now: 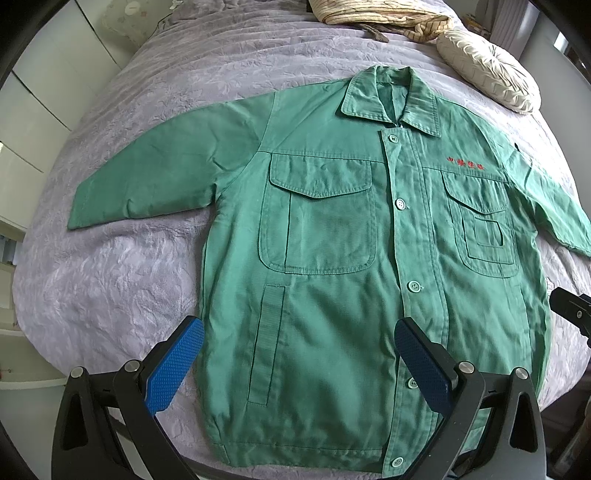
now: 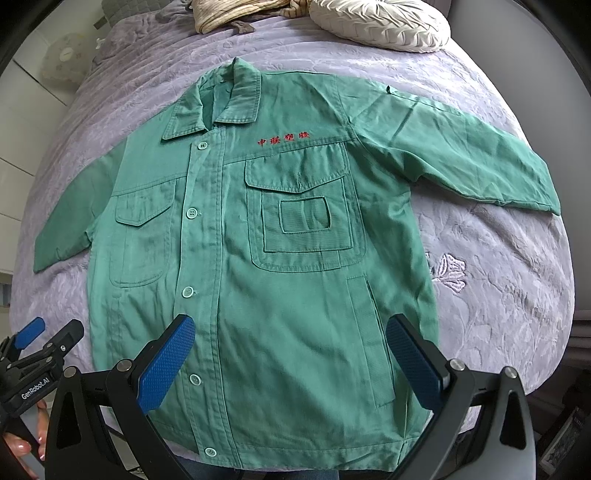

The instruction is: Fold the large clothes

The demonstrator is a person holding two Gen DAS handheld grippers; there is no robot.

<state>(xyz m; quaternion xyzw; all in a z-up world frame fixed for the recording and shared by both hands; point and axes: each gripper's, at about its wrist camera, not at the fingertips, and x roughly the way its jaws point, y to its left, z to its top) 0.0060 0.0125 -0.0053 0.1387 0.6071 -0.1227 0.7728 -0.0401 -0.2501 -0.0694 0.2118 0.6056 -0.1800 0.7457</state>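
Ideally, with both jaws wide open, the left gripper (image 1: 299, 365) and right gripper (image 2: 290, 363), seemingly hovering above the hem, each pinch a sleeve cuff of the flat green work jacket (image 1: 332, 240) and fold inward.

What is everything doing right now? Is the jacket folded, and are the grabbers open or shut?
Jacket: flat on the bed, front up, buttoned, sleeves spread, not folded.
Left gripper: open, holding nothing, above the hem.
Right gripper: open, holding nothing, above the hem.
Round pillow: lying beyond the collar.
Striped cloth: crumpled at the far end.
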